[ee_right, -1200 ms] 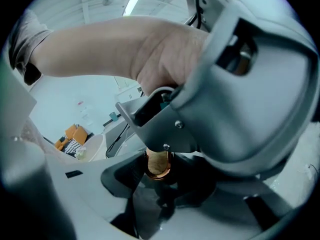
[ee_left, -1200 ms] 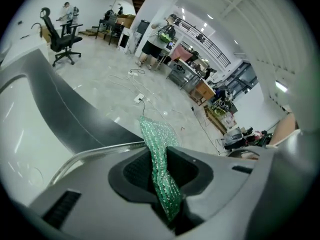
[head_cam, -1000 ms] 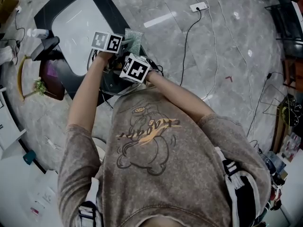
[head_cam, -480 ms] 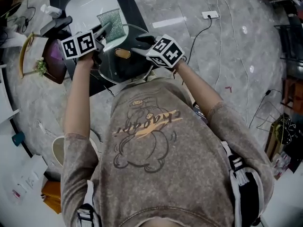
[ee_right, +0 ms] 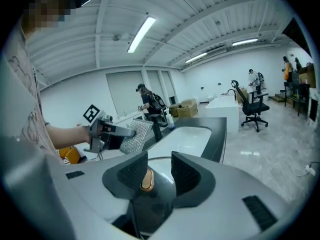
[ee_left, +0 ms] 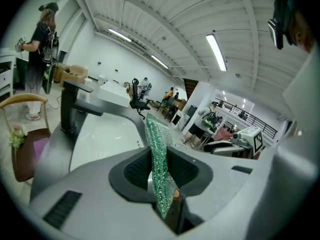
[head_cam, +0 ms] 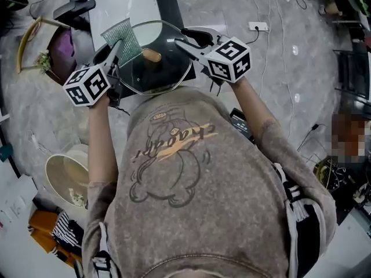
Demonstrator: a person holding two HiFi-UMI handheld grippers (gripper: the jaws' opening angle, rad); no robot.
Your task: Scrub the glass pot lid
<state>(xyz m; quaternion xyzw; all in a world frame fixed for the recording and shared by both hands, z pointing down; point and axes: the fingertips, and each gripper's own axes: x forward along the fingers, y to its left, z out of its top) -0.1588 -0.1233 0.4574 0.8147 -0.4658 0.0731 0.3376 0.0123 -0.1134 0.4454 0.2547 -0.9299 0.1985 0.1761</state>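
The glass pot lid (head_cam: 165,74) lies dome-up in the upper middle of the head view, at the near edge of the dark-rimmed surface (head_cam: 164,2), with its brown knob (head_cam: 152,55) at the centre. To its right, the right tongs (head_cam: 181,37) reach in over the rim. Their jaws are closing, and in the right gripper view the knob (ee_right: 146,180) shows in the gap between the pads, close to one pad but not yet pinched. To the lid's left, the left tongs (head_cam: 117,48) are pressed together on the lower edge of a green scrub pad (head_cam: 123,38), which stands up from them over the glass.

We judge the hold on the knob to be the weak point. It is small and smooth, so if the pads meet it off-centre it may squirt out, and the lid could skate or tip off the near edge. The pad is held by a narrow strip only, so hard rubbing may fold it or drag it free.
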